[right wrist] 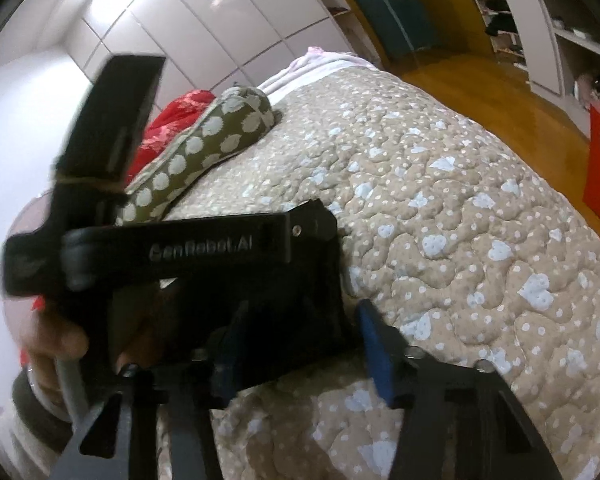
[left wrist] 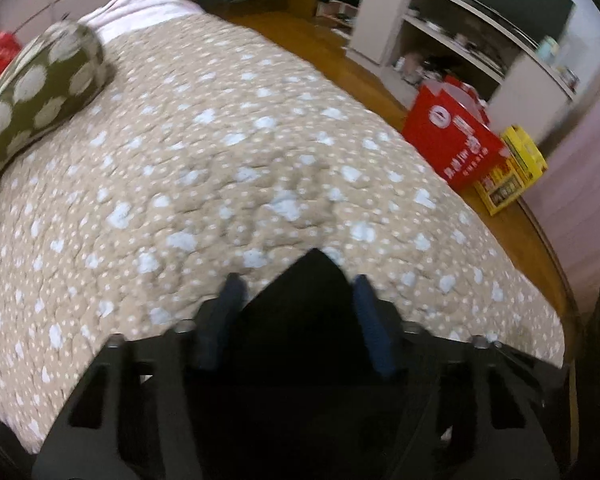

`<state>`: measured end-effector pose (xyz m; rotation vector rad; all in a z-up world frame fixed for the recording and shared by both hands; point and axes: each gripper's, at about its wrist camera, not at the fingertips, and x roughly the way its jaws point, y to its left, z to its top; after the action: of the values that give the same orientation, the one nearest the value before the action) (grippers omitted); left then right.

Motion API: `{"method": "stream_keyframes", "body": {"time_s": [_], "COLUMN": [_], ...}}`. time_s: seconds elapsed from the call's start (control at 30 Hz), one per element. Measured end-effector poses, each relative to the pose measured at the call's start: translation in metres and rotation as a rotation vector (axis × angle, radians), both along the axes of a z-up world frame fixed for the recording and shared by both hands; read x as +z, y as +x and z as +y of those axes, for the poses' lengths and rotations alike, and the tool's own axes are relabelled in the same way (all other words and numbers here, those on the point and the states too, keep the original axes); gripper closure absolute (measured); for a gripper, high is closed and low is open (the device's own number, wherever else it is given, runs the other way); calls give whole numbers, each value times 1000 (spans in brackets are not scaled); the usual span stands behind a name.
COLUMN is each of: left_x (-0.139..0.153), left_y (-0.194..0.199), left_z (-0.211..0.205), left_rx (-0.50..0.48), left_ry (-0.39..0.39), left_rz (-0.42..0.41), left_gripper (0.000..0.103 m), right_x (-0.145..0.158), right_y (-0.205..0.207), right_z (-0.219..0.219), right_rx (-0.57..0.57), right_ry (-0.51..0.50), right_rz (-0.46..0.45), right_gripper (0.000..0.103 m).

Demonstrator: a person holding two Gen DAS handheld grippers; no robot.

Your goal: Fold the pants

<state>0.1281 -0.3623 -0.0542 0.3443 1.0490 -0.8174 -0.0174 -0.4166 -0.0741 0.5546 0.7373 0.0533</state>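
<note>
Both grippers are at the black pants (left wrist: 312,296), bunched on the near edge of the bed (left wrist: 260,140). The left gripper (left wrist: 298,284) straddles a peak of cloth, the right gripper (right wrist: 300,320) likewise; whether either pinches I cannot tell. Grasping step, I'd say; next, lift and spread them flat.

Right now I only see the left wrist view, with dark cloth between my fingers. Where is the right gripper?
Observer: The right gripper is over the near edge of the quilt, close beside the left gripper.
Operator: Is it holding anything?
Observer: A dark mass sits between its fingers; whether it is gripped, I cannot tell.
Operator: Anything else near it?
Observer: A hand holds the left gripper's handle, just to its left.
</note>
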Motion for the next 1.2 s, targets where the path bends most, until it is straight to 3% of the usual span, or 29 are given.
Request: {"method": "stream_keyframes", "body": {"time_s": [0.1, 0.2, 0.27, 0.43, 0.53, 0.67, 0.73, 0.87, 0.93, 1.0, 1.03, 1.1, 1.2], "left_x": [1, 7, 20, 77, 110, 130, 129, 99, 80, 64, 57, 47, 39], "left_y": [-6, -3, -4, -17, -20, -18, -17, -16, -14, -15, -15, -19, -26], "left_z": [-3, 2, 12, 54, 100, 177, 217, 295, 323, 343, 352, 365, 371], "left_rx": [-25, -12, -8, 7, 66, 183, 258, 443, 511, 572, 601, 634, 648], "left_ry": [-2, -31, -65, -144, -187, -220, -227, -155, -150, -139, -128, -129, -154], "left_rz": [-33, -3, 3, -98, -153, -184, -178, -159, -102, -65, -57, -39, -1], "left_gripper": [79, 86, 86, 86, 87, 87, 87, 87, 87, 86, 86, 86, 86], "right_x": [-2, 4, 21, 67, 97, 118, 118, 90, 61, 29, 24, 37, 65], "right_y": [7, 7, 3, -5, -5, 3, 10, 28, 43, 56, 55, 47, 38], "right_z": [2, 2, 8, 40, 76, 135, 169, 231, 266, 295, 303, 297, 257], "right_rx": [25, 26, 27, 74, 143, 270, 332, 443, 509, 580, 610, 639, 605], "right_ry": [21, 41, 26, -30, -61, -83, -103, -95, -111, -137, -150, -123, -53], "right_rz": [-1, -12, -51, -146, -209, -250, -250, -195, -121, 0, 6, -50, -108], "right_gripper": [85, 88, 89, 89, 89, 89, 89, 89, 85, 72, 69, 60, 58]}}
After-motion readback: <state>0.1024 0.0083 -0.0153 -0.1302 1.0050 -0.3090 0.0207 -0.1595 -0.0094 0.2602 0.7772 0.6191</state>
